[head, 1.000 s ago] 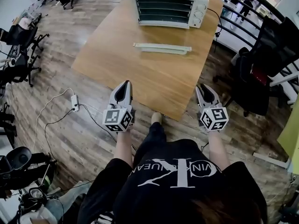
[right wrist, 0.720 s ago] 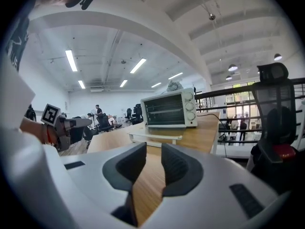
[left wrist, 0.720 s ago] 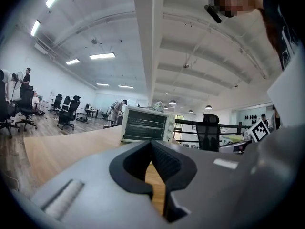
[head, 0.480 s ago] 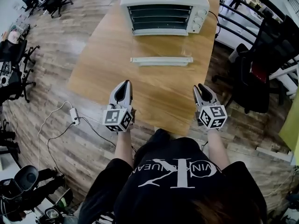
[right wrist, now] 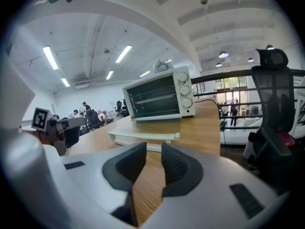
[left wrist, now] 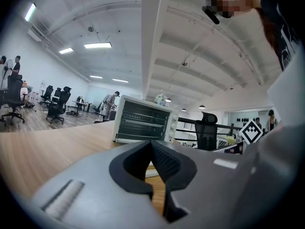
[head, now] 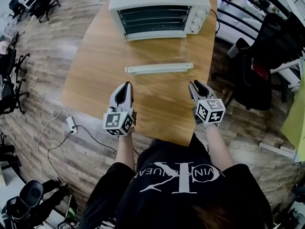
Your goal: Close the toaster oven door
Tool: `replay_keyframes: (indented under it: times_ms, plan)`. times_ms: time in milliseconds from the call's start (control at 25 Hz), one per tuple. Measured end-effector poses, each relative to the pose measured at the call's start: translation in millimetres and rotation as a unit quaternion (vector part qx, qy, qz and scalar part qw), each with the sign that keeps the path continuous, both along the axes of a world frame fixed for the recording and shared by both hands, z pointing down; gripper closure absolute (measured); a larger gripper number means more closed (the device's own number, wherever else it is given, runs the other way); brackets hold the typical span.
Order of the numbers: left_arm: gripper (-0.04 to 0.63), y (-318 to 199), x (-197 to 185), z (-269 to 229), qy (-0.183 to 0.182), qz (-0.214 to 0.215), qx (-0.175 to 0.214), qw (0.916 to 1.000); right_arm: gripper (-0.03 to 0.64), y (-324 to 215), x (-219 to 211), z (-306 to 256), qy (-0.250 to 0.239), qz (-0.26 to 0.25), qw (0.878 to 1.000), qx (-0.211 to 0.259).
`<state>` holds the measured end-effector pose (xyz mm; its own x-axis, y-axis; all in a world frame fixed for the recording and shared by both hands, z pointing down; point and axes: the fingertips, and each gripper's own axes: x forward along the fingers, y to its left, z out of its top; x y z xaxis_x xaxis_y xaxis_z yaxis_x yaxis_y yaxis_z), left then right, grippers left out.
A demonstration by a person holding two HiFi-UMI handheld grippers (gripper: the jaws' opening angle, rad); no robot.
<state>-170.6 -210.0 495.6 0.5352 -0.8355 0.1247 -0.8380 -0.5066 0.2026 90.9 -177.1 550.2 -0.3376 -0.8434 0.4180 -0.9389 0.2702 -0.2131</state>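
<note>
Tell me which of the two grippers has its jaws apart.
The right gripper: a narrow gap shows between its jaws, with the table visible through it. The left gripper has jaws that meet at the tips.

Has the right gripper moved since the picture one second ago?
Yes. The right gripper went forward and leftward: it was outside the right edge of the table, now it reaches over it, nearer the open door.

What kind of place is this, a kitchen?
Most likely an open-plan office or lab: black swivel office chairs stand on a wood-plank floor, long strip ceiling lights run overhead, and the white toaster oven sits on a plain wooden table.
</note>
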Motion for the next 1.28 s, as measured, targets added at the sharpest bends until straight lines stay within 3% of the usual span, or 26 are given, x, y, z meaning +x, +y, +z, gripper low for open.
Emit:
replay_keyframes:
  times_ms: [400,640,1280]
  plan:
    - [0.583,-17.4,11.4,6.2,-0.018,-0.041,-0.017,0.9989,0.555,-50.8,3.6,40.1,-0.013,-0.02,0.997,-0.076]
    - [0.584,-17.8,12.3,10.2,-0.017,-0.058,-0.027,0.9978,0.551,-65.1,6.8,61.4,0.0,-0.006,0.992,-0.128]
    - [0.583,-15.7,-7.4,11.8,-0.018,-0.089,-0.033,0.9953,0.546,-81.6,8.1,47.7,0.041,0.002,0.997,-0.072]
